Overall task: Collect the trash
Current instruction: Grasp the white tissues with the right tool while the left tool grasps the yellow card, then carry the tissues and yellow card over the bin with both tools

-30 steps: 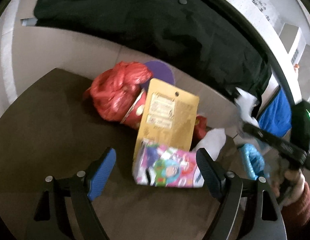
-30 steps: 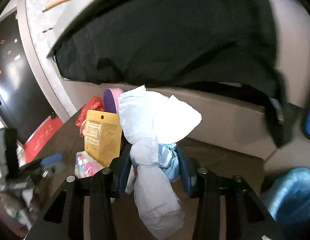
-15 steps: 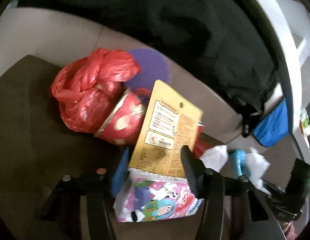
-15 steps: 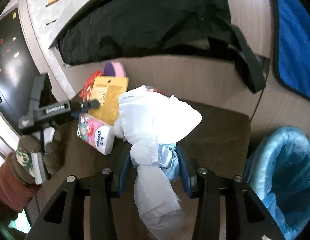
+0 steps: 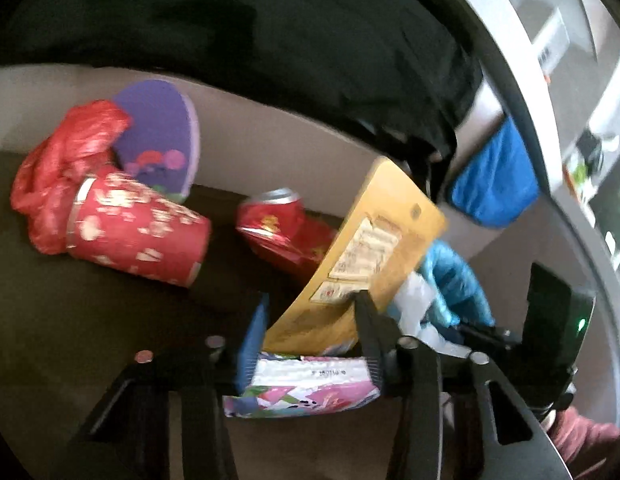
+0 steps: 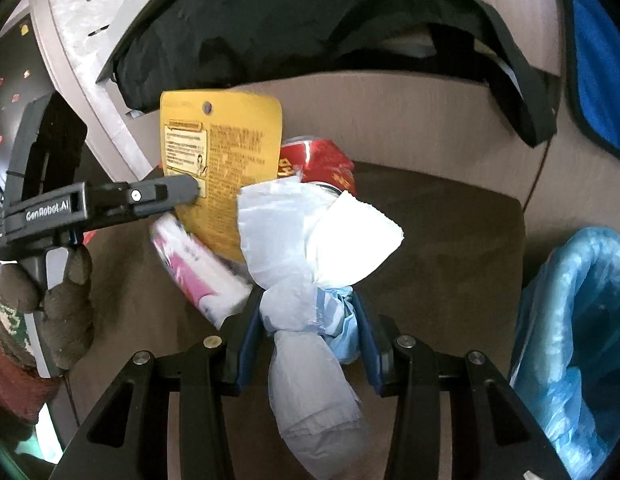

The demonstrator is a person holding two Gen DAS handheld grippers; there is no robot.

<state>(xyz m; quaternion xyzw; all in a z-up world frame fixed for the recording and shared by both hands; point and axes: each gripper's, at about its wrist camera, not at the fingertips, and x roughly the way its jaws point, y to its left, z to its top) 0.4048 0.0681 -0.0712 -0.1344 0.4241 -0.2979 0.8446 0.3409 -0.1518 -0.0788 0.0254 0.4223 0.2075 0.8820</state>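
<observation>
My left gripper is shut on a yellow packet and a pink tissue pack, held above the dark table. In the right wrist view the yellow packet and the pink pack hang from the left gripper at left. My right gripper is shut on a white and blue wad of tissue and plastic. A red paper cup, a red plastic bag and a crushed red can lie on the table. The blue-lined trash bin is at right.
A purple disc leans against the beige seat back. A black garment hangs above the table. A blue cloth hangs at right. The table's right edge meets the bin.
My left gripper closed on the yellow packet and pink pack and lifted them rightward, uncovering the cup and can. My right gripper, still holding the wad, swung toward the bin.
</observation>
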